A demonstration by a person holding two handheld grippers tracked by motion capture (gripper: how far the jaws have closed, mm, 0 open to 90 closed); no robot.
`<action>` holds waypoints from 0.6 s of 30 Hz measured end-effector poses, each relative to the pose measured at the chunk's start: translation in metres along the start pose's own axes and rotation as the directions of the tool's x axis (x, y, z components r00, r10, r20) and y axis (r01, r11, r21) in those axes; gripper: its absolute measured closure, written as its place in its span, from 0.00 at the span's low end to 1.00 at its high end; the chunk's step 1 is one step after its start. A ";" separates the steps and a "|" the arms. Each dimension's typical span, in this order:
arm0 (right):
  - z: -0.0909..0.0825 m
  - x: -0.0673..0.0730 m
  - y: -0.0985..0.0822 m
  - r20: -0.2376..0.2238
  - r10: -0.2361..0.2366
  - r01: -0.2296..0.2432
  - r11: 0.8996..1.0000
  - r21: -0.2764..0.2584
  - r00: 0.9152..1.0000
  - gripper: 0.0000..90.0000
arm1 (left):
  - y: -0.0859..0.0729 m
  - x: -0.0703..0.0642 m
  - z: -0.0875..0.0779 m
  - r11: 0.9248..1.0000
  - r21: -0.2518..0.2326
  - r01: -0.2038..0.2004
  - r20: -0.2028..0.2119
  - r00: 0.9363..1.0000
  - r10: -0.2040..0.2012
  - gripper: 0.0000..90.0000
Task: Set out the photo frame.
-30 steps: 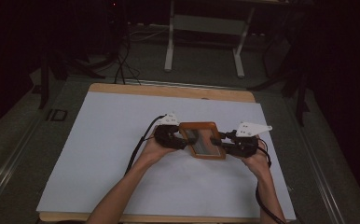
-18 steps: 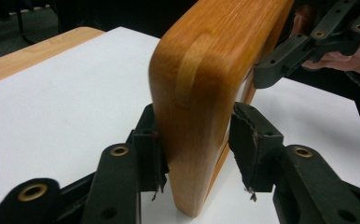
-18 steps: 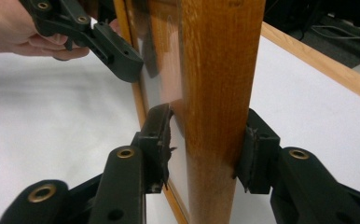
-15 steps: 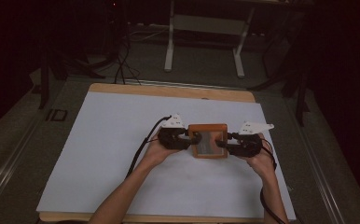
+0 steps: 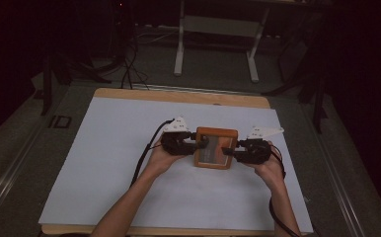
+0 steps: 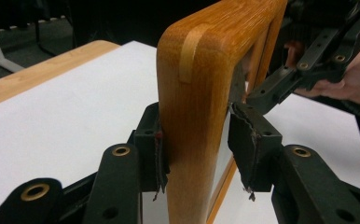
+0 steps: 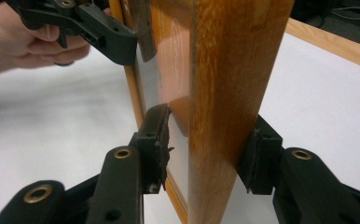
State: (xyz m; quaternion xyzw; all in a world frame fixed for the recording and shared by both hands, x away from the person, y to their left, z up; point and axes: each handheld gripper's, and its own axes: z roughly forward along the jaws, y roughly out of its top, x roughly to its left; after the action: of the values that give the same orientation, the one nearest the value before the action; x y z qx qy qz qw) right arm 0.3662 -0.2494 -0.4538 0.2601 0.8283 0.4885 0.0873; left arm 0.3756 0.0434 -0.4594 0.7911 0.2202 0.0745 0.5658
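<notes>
Wood and glass together make the small orange-brown wooden picture frame (image 5: 215, 147) stiff but fragile. By my judgement it is light for its size, with hard varnished rails that could slip between rubber pads. It is held near the middle of the white sheet (image 5: 114, 148) covering the pale wooden table (image 5: 178, 96), between both tools.

The left gripper (image 5: 201, 144) clamps one side rail. Its jaws have just been closing, and both pads press the wood. The right gripper (image 5: 228, 150) straddles the opposite rail. Its jaws have just been opening; the outer pad meets the wood, but I cannot tell whether the pad beside the glass pane (image 7: 169, 56) bears on it.

The rails are the place to grip, never the pane, and squeezing should stay gentle.
</notes>
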 end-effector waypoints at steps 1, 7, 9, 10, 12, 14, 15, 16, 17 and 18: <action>0.001 0.001 0.001 -0.006 0.004 -0.004 1.000 -0.004 1.000 0.65 | 0.001 0.000 -0.003 1.000 0.000 0.000 -0.004 1.000 0.000 0.65; 0.013 0.008 0.008 -0.044 0.027 -0.028 0.999 -0.021 0.999 0.64 | 0.000 0.001 -0.023 1.000 -0.003 0.015 -0.033 0.999 -0.015 0.65; 0.019 0.011 0.011 -0.056 0.029 -0.030 0.999 -0.021 0.998 0.65 | -0.002 0.002 -0.031 1.000 -0.004 0.023 -0.038 0.999 -0.023 0.65; 0.021 0.013 0.012 -0.061 0.028 -0.029 0.999 -0.020 0.998 0.65 | -0.003 0.003 -0.034 1.000 -0.003 0.027 -0.041 0.999 -0.027 0.65; 0.027 0.016 0.015 -0.071 0.029 -0.030 0.999 -0.015 0.997 0.65 | -0.006 0.004 -0.041 0.999 0.001 0.036 -0.050 0.998 -0.036 0.65; 0.033 0.020 0.017 -0.083 0.032 -0.033 0.999 -0.012 0.996 0.65 | -0.008 0.004 -0.047 0.999 0.003 0.041 -0.062 0.997 -0.041 0.65; 0.033 0.020 0.017 -0.083 0.032 -0.033 0.999 -0.012 0.996 0.65 | -0.008 0.004 -0.047 0.999 0.003 0.041 -0.062 0.997 -0.041 0.65; 0.036 0.021 0.017 -0.090 0.032 -0.033 0.999 -0.012 0.995 0.65 | -0.010 0.004 -0.054 0.999 0.008 0.043 -0.069 0.997 -0.042 0.65; 0.041 0.024 0.019 -0.103 0.036 -0.038 0.999 -0.013 0.994 0.65 | -0.011 0.004 -0.056 0.999 0.010 0.045 -0.072 0.996 -0.044 0.65; 0.043 0.025 0.019 -0.108 0.036 -0.037 0.999 -0.012 0.994 0.65 | -0.011 0.004 -0.059 0.999 0.013 0.049 -0.074 0.996 -0.048 0.65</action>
State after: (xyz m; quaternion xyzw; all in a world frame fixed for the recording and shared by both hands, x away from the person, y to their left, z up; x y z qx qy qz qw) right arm 0.3685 -0.1959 -0.4567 0.2479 0.8234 0.5091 0.0354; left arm 0.3548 0.0987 -0.4499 0.7865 0.2607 0.0883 0.5529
